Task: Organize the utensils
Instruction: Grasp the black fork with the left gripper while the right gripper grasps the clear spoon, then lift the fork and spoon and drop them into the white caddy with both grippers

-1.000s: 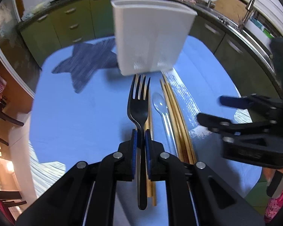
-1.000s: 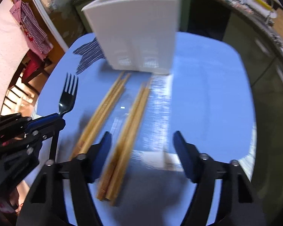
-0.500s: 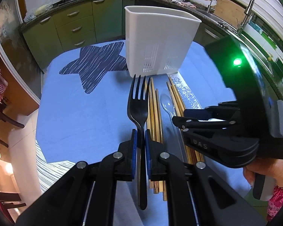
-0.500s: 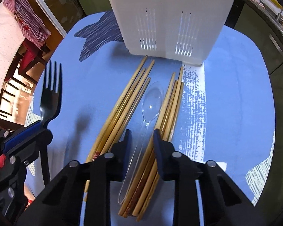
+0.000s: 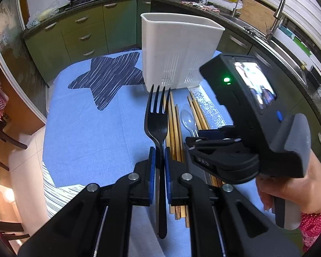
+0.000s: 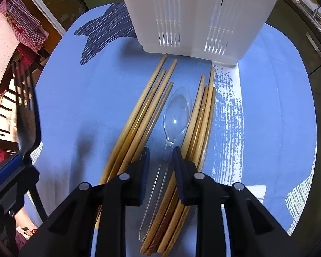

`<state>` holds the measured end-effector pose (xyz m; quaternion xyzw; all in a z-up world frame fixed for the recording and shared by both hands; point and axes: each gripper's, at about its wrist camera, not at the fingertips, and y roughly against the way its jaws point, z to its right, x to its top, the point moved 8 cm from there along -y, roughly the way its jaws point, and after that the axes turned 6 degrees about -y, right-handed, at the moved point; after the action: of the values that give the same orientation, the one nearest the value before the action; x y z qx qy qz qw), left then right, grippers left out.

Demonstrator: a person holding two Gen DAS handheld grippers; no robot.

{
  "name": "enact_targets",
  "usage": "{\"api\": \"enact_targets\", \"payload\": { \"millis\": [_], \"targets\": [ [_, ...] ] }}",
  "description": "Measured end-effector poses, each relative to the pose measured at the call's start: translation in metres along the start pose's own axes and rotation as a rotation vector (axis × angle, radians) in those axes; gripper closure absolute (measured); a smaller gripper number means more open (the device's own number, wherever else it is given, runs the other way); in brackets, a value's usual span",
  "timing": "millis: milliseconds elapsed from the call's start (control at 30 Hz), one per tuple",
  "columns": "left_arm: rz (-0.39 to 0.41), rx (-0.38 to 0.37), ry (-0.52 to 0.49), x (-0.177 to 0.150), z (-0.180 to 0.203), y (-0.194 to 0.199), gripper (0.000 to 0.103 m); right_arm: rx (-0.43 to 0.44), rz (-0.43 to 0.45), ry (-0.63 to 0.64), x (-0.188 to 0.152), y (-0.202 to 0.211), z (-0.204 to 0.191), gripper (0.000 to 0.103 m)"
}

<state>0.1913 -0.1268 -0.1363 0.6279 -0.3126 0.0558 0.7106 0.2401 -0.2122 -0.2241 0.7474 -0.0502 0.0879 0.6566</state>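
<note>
My left gripper (image 5: 159, 160) is shut on a black plastic fork (image 5: 157, 120), tines pointing forward, held above the blue cloth; the fork also shows at the left of the right wrist view (image 6: 26, 120). My right gripper (image 6: 160, 160) is low over the table, its jaws narrowly open on either side of the handle of a clear plastic spoon (image 6: 175, 115). The spoon lies between two bundles of wooden chopsticks (image 6: 143, 117) (image 6: 201, 124). A white slotted utensil holder (image 6: 194, 15) (image 5: 179, 51) stands upright just beyond them. The right gripper's body (image 5: 241, 128) sits right of the fork.
The table wears a blue cloth with a dark star print (image 5: 104, 79). Green kitchen cabinets (image 5: 79, 34) and a counter with a sink (image 5: 276, 25) ring the far side. Chairs (image 5: 2, 141) stand off the table's left edge.
My right gripper has moved in and down over the clear spoon and narrowed its jaws around the handle. My left gripper has lifted slightly, still holding the fork.
</note>
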Motion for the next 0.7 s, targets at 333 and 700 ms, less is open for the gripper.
{"api": "enact_targets", "payload": {
  "millis": [333,700],
  "targets": [
    [0.002,0.004,0.007,0.001,-0.004,0.0,0.095,0.05,0.062,0.01,-0.004,0.013,-0.001,0.093],
    [0.129,-0.02,0.006,0.051,0.001,0.043,0.095,0.233,0.37,-0.024,-0.014,0.13,0.016,0.094]
  ]
}}
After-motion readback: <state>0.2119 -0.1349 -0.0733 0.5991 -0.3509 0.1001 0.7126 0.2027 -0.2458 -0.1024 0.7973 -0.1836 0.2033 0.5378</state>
